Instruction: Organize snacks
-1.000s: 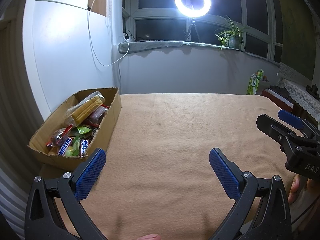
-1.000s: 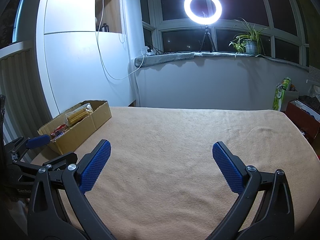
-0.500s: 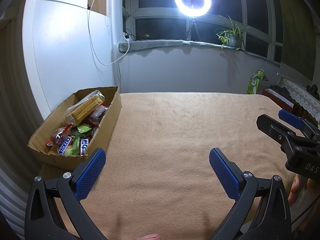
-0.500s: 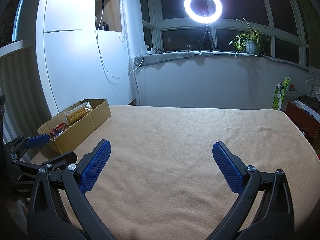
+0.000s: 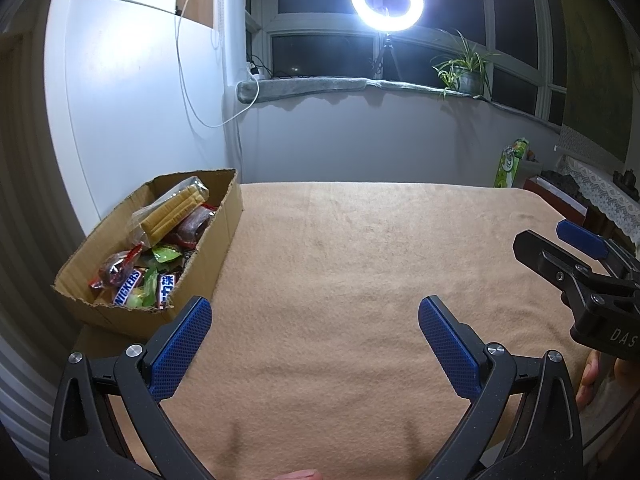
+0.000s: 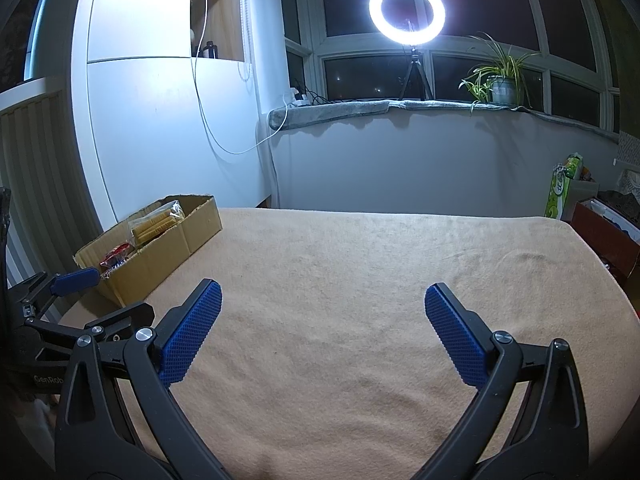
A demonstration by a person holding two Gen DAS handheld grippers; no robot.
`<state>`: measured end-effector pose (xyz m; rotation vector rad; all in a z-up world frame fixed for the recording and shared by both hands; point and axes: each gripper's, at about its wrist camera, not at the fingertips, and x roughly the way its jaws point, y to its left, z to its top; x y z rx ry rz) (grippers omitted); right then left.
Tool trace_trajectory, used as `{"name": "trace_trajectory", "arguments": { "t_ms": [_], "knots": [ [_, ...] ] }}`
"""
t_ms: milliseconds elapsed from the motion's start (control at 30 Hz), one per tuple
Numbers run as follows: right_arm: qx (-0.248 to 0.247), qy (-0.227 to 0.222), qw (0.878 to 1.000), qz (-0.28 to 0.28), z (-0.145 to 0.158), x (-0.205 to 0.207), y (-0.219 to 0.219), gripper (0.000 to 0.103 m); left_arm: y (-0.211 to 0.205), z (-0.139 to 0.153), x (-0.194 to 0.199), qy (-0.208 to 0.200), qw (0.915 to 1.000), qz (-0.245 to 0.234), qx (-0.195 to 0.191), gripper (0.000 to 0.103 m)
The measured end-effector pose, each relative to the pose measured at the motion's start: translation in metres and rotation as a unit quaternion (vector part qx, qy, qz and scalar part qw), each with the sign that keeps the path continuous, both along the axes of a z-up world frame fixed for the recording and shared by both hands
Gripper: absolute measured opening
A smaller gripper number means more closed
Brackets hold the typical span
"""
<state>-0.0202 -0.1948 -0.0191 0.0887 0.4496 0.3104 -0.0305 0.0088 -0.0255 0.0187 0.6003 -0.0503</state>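
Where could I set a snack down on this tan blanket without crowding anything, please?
Nearly the whole tan blanket is bare, from the open left gripper and open right gripper to the far edge below the grey wall. Only the brown cardboard box at the left edge, packed with wrapped snacks, is crowded.

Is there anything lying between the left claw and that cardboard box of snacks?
Nothing visible does. The open left gripper hovers over bare tan blanket, and the cardboard box sits just ahead to its left, its top open.
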Motion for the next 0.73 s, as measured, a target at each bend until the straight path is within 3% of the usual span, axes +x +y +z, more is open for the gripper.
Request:
{"name": "trace_trajectory", "arguments": {
  "t_ms": [500, 733],
  "knots": [
    [-0.003, 0.004, 1.000, 0.003, -0.0028, 0.0015, -0.0015, 0.103, -0.0032, -0.0002, -0.0005, 0.000, 1.0000, -0.003, 0.000, 0.103],
    [-0.003, 0.006, 1.000, 0.003, -0.0047, 0.0018, -0.0034, 0.103, -0.0020, 0.0024, -0.0056, -0.018, 0.9992, 0.027, 0.022, 0.103]
  ]
}}
